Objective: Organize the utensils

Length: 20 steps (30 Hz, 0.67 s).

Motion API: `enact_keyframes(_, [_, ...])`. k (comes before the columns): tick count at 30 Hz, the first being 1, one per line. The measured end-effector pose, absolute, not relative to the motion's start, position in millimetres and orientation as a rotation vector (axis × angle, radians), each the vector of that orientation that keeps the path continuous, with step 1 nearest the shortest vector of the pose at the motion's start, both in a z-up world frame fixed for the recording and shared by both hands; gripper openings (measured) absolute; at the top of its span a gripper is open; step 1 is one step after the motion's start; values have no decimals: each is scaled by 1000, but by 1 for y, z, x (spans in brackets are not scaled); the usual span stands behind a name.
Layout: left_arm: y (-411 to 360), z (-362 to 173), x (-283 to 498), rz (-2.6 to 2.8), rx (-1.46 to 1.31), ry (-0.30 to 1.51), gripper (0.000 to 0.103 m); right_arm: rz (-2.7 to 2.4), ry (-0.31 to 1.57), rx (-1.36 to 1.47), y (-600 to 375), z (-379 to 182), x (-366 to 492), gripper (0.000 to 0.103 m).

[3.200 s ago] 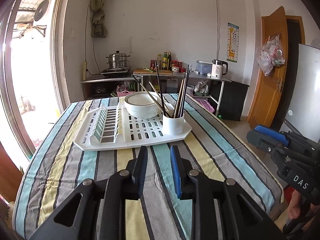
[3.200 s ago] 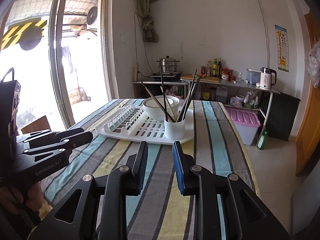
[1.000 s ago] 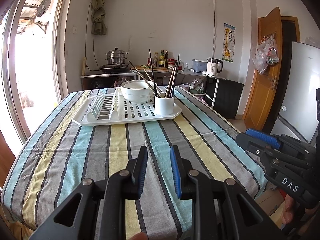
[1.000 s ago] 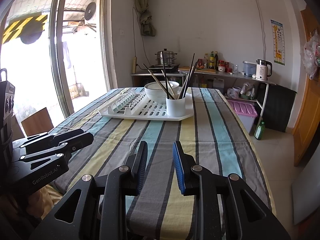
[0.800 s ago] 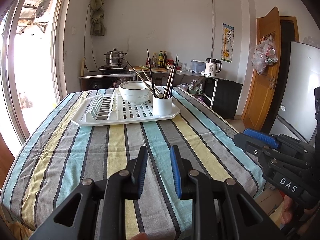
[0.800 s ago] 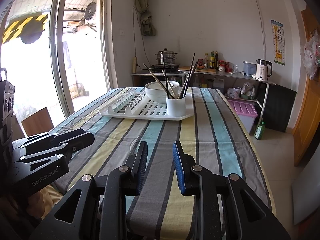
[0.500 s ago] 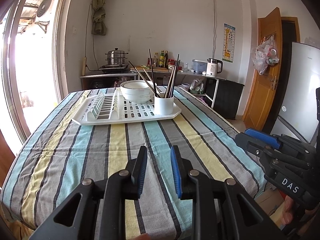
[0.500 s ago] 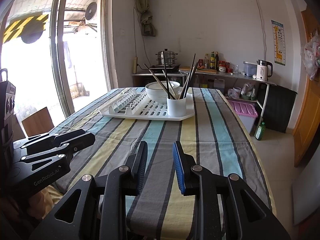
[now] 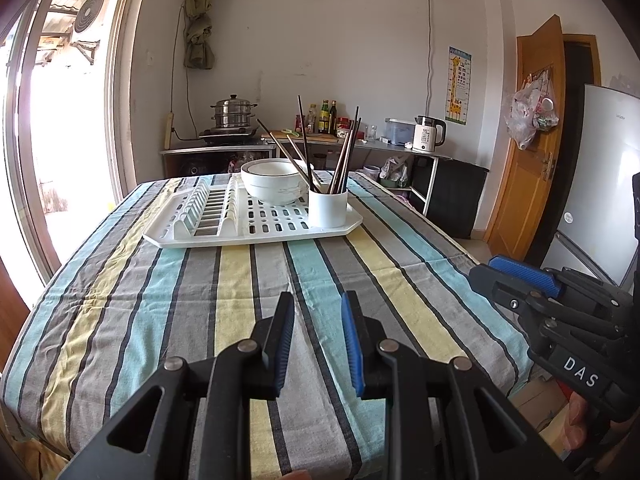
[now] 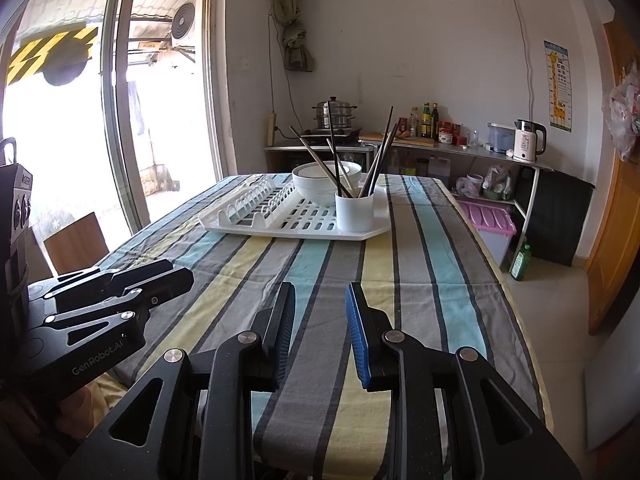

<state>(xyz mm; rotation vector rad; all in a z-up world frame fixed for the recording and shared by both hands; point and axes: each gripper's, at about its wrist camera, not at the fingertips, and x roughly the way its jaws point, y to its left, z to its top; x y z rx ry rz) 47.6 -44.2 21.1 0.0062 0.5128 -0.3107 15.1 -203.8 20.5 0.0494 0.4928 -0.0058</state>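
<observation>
Tools (image 9: pixel 317 308) empty; chopsticks (image 9: pixel 344 156) in cup (image 9: pixel 327 210)

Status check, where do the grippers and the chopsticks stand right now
Left gripper and right gripper open, empty. Chopsticks upright in white cup on drying rack. Nothing between.

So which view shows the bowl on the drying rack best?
The left wrist view: the bowl shows its rim and most of its side. In the right wrist view the bowl sits farther off, partly behind the chopstick cup.
</observation>
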Motion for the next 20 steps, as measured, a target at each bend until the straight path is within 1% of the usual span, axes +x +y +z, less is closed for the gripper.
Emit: enact_keyframes(20, [-44, 20, 47, -293, 12, 498, 26, -7, 493, 50, -204, 20, 14, 27])
